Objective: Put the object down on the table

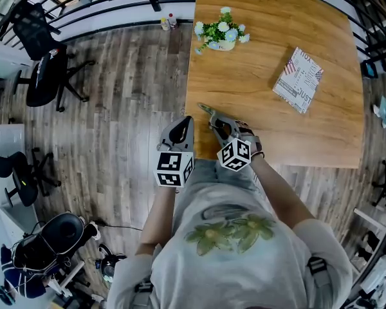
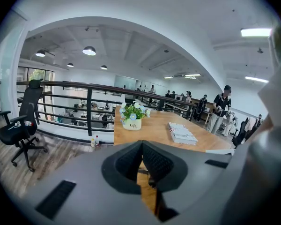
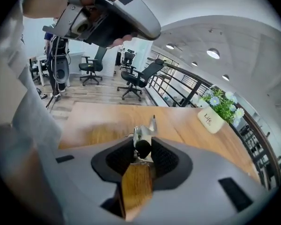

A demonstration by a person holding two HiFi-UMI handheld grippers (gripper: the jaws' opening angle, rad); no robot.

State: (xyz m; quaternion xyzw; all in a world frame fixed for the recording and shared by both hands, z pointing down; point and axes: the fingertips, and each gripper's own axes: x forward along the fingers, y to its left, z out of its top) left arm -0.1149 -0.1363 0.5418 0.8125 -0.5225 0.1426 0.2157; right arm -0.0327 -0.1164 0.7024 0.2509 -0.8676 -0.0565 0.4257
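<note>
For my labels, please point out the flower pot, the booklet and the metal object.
flower pot [image 2: 132,124]: left gripper view, on the pot's white wall.
booklet [image 1: 299,80]: head view, middle of its cover.
metal object [image 3: 140,133]: right gripper view, on its shiny body.

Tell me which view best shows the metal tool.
The right gripper view: the metal tool sits close up between the open jaws of the right gripper. The head view shows only its tip jutting past that gripper over the table. The left gripper view gives no clear sight of it.
</note>
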